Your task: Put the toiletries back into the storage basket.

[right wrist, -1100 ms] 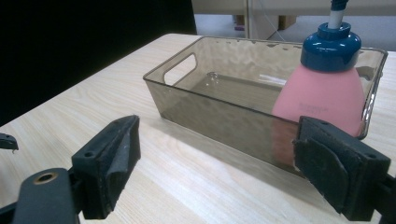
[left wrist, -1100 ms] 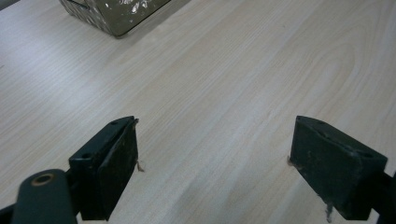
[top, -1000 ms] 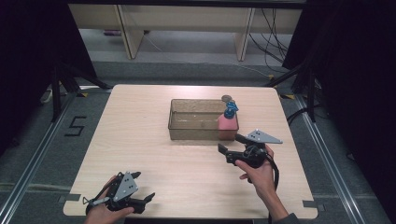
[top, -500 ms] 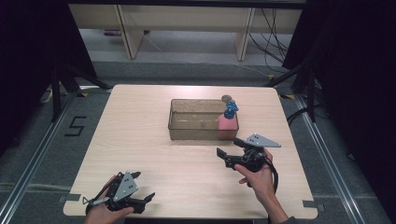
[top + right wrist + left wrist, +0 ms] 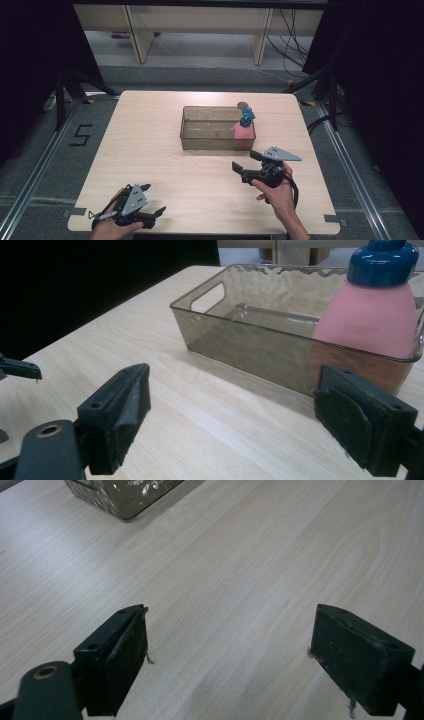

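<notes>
A clear brownish plastic bin [image 5: 212, 135] [image 5: 260, 335] stands on the wooden table [image 5: 150, 150], and a pink bottle with a blue cap [image 5: 243, 131] [image 5: 372, 315] stands upright in its right end. My right gripper [image 5: 246, 163] [image 5: 227, 415] is open a little in front of the bin, jaws pointing left, nothing between them. My left gripper [image 5: 154, 216] [image 5: 227, 657] is open over bare wood near the front left edge. A corner of the bin [image 5: 125, 495] shows far off in the left gripper view.
A small round brown object [image 5: 242, 105] lies just behind the bin. The table is ringed by dark floor, with metal rails on both sides and shelving legs and cables at the back.
My right gripper has drawn back from the bin toward the front edge of the table. The left gripper has stayed put.
</notes>
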Action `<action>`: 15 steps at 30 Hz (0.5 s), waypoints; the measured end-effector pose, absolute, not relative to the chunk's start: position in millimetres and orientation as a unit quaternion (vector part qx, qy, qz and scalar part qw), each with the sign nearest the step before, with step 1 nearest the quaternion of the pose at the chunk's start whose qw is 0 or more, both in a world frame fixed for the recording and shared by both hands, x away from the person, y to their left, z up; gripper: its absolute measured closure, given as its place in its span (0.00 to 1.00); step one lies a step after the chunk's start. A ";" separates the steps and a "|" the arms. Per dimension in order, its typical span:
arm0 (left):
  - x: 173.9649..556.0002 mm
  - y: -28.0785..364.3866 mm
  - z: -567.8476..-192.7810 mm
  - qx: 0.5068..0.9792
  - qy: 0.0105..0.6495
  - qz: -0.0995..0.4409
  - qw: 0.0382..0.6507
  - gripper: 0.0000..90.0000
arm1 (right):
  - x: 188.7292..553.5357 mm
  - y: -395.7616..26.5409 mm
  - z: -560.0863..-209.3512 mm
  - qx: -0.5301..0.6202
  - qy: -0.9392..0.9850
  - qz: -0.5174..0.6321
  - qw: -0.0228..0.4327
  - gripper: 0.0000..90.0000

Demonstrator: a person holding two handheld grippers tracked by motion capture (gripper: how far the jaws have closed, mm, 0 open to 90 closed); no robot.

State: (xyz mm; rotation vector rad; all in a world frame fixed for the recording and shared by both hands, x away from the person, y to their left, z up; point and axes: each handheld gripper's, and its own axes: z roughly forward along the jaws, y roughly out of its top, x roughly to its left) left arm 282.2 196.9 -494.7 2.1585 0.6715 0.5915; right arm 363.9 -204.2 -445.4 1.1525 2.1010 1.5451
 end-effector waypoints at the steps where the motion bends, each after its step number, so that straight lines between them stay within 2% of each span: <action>1: 282.1 196.9 -494.7 0.850 0.264 0.233 0.392 0.16 | 363.0 -204.9 -445.1 0.402 0.732 0.530 0.146 0.18; 7: 282.2 197.1 -494.6 0.850 0.266 0.235 0.391 0.16 | 360.5 -205.4 -448.0 0.399 0.733 0.531 0.147 0.18; 9: 282.4 197.3 -494.4 0.849 0.265 0.234 0.392 0.16 | 358.4 -204.9 -448.3 0.407 0.730 0.532 0.134 0.18; 15: 282.3 197.4 -493.8 0.850 0.264 0.229 0.395 0.16 | 356.0 -207.4 -450.3 0.400 0.737 0.525 0.146 0.18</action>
